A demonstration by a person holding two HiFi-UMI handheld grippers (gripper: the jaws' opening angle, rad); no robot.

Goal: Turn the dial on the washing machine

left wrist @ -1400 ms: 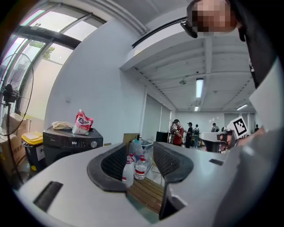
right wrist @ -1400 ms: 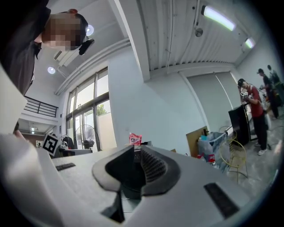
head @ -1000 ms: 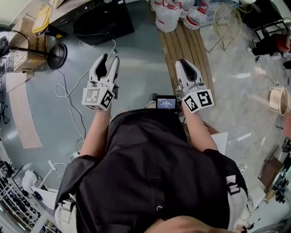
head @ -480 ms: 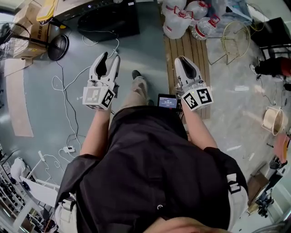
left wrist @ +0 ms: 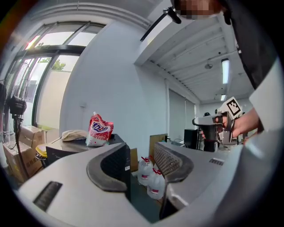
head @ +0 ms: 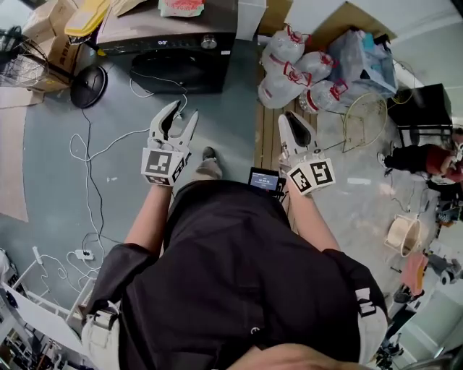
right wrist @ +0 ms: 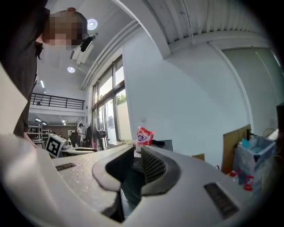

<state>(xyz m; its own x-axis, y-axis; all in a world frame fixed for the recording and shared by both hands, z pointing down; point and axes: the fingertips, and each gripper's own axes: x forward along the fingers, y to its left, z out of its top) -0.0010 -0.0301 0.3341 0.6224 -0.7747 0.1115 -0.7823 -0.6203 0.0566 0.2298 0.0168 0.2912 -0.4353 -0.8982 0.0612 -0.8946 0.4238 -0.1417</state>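
Note:
The black washing machine [head: 173, 54] stands on the floor ahead of me, with its round dial [head: 209, 42] on the top front panel. A red-and-white pouch [head: 181, 6] lies on its lid. My left gripper [head: 176, 119] hangs in the air well short of the machine, open and empty. In the left gripper view the gripper [left wrist: 141, 153] points past the machine [left wrist: 62, 153] and the pouch [left wrist: 100, 129]. My right gripper [head: 295, 124] is level with it, its jaws together on nothing. The pouch [right wrist: 144, 136] shows beyond the right gripper [right wrist: 137, 153].
Water jugs [head: 289, 61] stand right of the machine, by a wooden slat board [head: 269, 108] and a wire basket [head: 364, 119]. Cables [head: 87, 144] trail over the floor at the left near a fan base [head: 88, 85]. A phone [head: 264, 179] sits at my chest.
I have stepped forward: the washing machine, its dial and the jugs have come further into the head view. Both grippers keep their pose in front of me.

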